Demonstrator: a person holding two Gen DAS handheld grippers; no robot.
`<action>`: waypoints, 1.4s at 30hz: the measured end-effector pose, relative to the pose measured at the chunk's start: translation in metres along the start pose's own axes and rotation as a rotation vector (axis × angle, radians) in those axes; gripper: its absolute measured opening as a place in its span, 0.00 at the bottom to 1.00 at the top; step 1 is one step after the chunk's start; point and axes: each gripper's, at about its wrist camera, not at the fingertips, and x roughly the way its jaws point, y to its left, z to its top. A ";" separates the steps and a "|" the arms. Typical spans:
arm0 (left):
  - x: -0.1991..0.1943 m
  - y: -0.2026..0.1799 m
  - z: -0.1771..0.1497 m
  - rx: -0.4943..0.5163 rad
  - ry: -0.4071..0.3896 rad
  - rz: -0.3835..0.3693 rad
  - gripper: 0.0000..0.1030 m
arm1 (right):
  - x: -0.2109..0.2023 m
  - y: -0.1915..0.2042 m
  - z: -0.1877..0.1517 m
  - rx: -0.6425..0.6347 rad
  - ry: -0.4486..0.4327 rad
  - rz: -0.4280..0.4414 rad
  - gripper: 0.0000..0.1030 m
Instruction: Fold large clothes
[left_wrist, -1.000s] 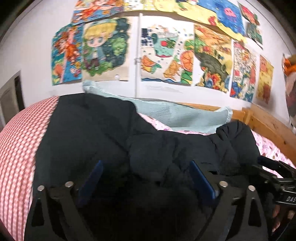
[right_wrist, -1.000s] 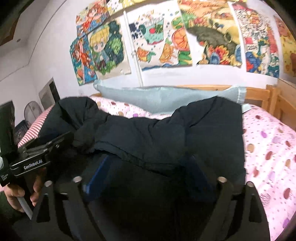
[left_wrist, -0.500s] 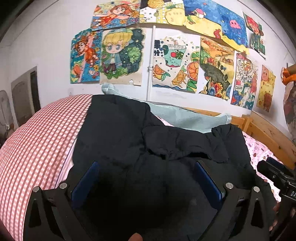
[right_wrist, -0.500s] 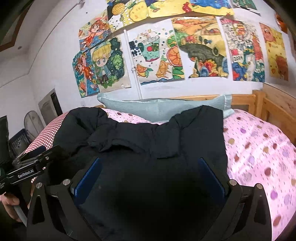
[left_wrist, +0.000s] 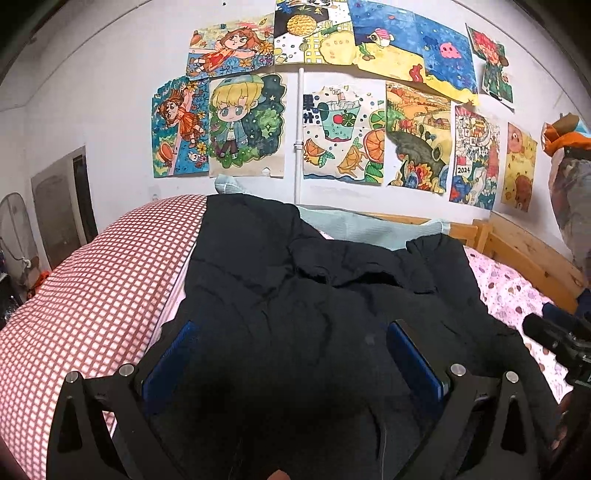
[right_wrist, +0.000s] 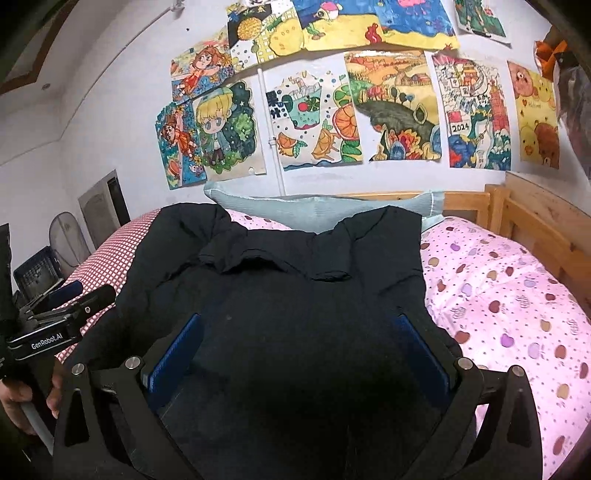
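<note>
A large black garment (left_wrist: 332, 295) lies spread across the bed, its far edge crumpled into folds near the pillow; it also fills the right wrist view (right_wrist: 295, 288). My left gripper (left_wrist: 291, 328) is open over the garment's near part, its blue pads wide apart and pressing on nothing. My right gripper (right_wrist: 297, 319) is also wide open above the cloth, holding nothing. The right gripper (left_wrist: 554, 336) shows at the left wrist view's right edge. The left gripper (right_wrist: 62, 299) shows at the right wrist view's left edge, held by a hand (right_wrist: 14, 398).
A red-checked quilt (left_wrist: 85, 295) lies left of the garment and a pink dotted sheet (right_wrist: 509, 295) right of it. A pale green pillow (right_wrist: 317, 210) rests against the wooden bed frame (right_wrist: 517, 218). Drawings (left_wrist: 340, 136) cover the wall behind.
Both grippers have drawn back from the wall, so more of the garment shows ahead of them, lying flatter. The right gripper's jaws have spread a little wider.
</note>
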 end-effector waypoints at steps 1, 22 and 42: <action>-0.003 0.001 -0.002 0.004 -0.002 0.005 1.00 | -0.005 0.000 -0.001 0.004 -0.004 -0.001 0.99; -0.081 0.005 -0.039 0.066 -0.008 0.014 1.00 | -0.085 0.009 -0.038 -0.034 -0.023 0.002 0.99; -0.126 0.020 -0.091 0.043 0.061 0.012 1.00 | -0.148 0.026 -0.075 -0.146 -0.001 -0.031 0.99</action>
